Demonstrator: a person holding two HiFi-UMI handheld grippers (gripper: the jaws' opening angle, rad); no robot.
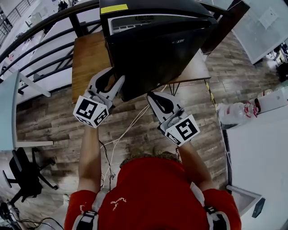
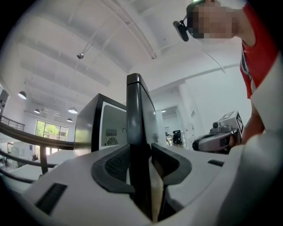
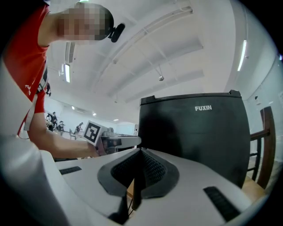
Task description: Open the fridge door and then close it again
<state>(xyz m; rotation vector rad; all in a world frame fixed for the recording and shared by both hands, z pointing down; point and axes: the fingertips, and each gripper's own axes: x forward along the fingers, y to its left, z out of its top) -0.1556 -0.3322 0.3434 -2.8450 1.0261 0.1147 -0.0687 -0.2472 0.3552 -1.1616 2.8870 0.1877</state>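
Head view: one fridge door (image 1: 153,63) clamped edgewise by left tongs (image 1: 114,77) (second, right tongs (image 1: 153,97) clenched empty).

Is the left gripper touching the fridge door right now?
Touching. The left gripper view shows the fridge door edge-on between the pads of the left gripper, both pressed against it with no gap.

Small black fridge (image 1: 148,18) on a wooden worktop (image 1: 90,58), upper centre of the head view, yellow sticker (image 1: 114,8) on top. Its glossy black door (image 1: 157,58), marked FUXIN, stands upright, swung partly open.
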